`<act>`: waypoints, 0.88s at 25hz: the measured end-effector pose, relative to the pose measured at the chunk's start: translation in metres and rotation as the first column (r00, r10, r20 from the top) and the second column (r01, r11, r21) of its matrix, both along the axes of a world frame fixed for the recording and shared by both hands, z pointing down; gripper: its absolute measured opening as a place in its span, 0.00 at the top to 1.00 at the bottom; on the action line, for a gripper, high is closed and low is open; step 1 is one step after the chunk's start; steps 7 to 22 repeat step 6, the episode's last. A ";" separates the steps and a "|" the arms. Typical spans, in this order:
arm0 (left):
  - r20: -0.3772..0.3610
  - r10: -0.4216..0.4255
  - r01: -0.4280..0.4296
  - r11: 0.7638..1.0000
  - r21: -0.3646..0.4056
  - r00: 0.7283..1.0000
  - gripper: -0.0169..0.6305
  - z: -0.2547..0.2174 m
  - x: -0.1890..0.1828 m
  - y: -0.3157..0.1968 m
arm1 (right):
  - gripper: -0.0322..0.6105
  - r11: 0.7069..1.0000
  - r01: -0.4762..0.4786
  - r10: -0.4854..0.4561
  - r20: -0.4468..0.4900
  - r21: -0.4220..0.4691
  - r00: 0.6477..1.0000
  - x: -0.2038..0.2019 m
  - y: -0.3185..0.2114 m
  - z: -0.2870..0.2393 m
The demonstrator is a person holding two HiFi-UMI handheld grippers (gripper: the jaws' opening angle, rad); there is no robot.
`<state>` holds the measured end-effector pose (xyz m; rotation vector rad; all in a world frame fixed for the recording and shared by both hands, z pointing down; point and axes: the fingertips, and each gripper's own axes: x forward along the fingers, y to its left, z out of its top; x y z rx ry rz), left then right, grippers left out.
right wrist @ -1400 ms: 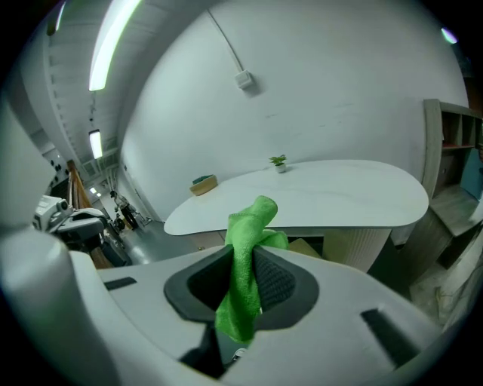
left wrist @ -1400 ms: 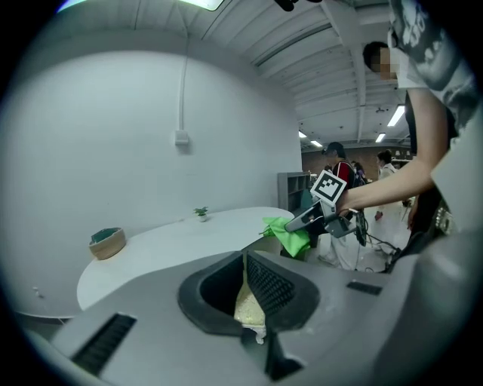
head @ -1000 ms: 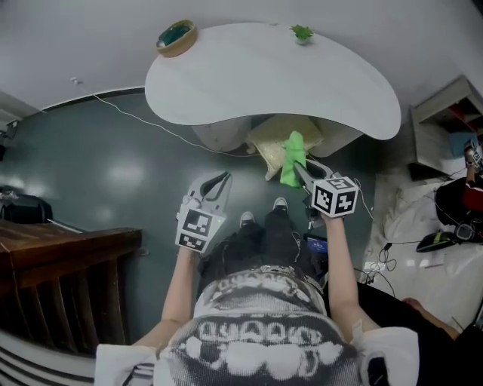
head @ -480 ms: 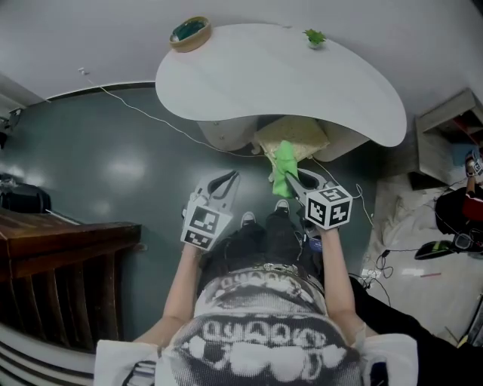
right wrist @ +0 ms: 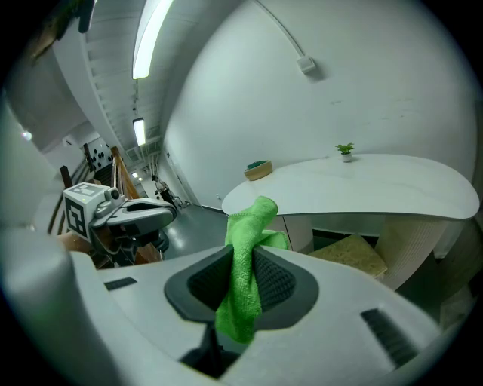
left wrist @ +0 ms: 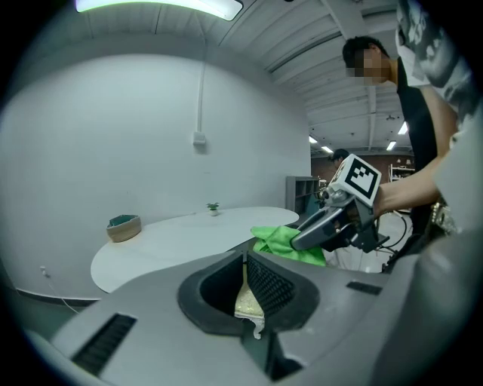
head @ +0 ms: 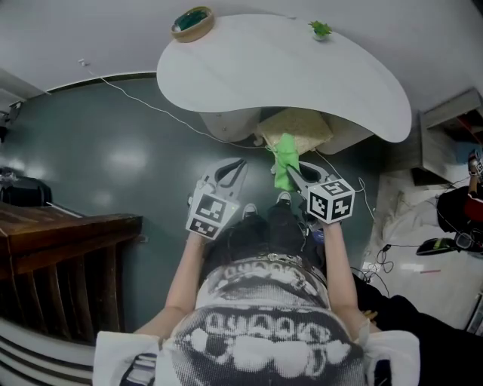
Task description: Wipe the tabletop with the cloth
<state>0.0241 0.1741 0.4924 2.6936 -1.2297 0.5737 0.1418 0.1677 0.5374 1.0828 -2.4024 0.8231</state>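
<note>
The white bean-shaped tabletop [head: 279,68] lies ahead of me, beyond both grippers. My right gripper [head: 290,175] is shut on a bright green cloth [head: 285,160], held in the air short of the table's near edge. In the right gripper view the cloth [right wrist: 253,226] is pinched between the pads and sticks up above the jaws, with the tabletop [right wrist: 362,188] behind. My left gripper [head: 234,167] hangs beside it, shut on nothing. The left gripper view shows its jaws [left wrist: 245,260] together, and beyond them the right gripper [left wrist: 302,234] with the cloth [left wrist: 283,241].
A wooden bowl with teal contents [head: 192,22] and a small potted plant [head: 321,29] stand on the table's far edge. A yellowish block [head: 298,124] sits under the table. A cable [head: 151,105] crosses the dark floor. Wooden furniture [head: 60,249] stands at left, shelves and clutter [head: 445,128] at right.
Both grippers have edged a little forward toward the table. The green cloth stays gripped in the right one and has swung slightly left.
</note>
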 end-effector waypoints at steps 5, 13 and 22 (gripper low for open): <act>0.004 0.003 -0.003 1.000 0.000 1.000 0.95 -0.002 0.004 -0.004 | 0.84 1.000 0.012 -0.012 0.000 0.002 1.000 -0.001 -0.003 -0.002; 0.005 0.003 -0.003 1.000 0.001 1.000 0.95 -0.003 0.004 -0.004 | 0.84 1.000 0.013 -0.013 0.001 0.003 1.000 -0.001 -0.003 -0.003; 0.005 0.003 -0.003 1.000 0.001 1.000 0.95 -0.003 0.004 -0.004 | 0.84 1.000 0.013 -0.013 0.001 0.003 1.000 -0.001 -0.003 -0.003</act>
